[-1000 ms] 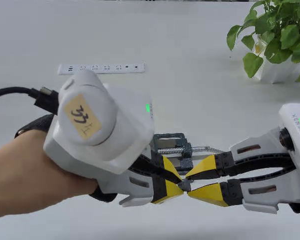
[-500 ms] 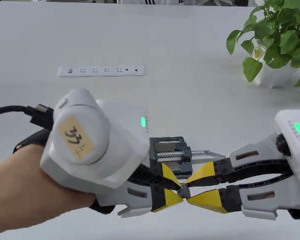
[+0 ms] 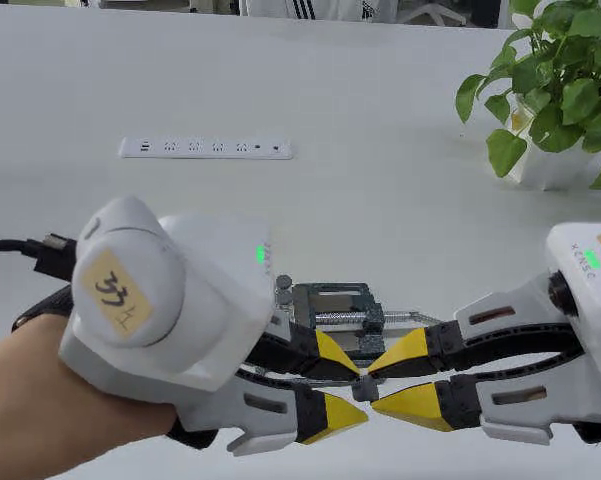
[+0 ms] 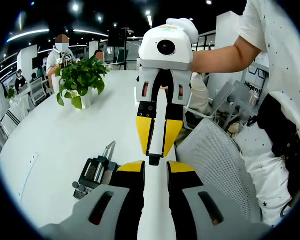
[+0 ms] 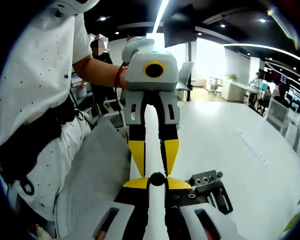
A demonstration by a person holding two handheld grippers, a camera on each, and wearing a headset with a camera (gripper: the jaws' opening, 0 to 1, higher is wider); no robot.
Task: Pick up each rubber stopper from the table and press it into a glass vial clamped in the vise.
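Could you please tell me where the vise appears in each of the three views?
Head view: the vise sits at lower centre, just behind where the two pairs of jaws meet.
Left gripper view: the vise is at lower left.
Right gripper view: the vise is at lower right.
Shared landmark: the dark stopper at the jaw tips.

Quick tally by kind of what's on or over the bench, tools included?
tools: 2 (left tool, right tool)
stopper: 1
vise: 1
power strip: 1
potted plant: 1
Total: 6
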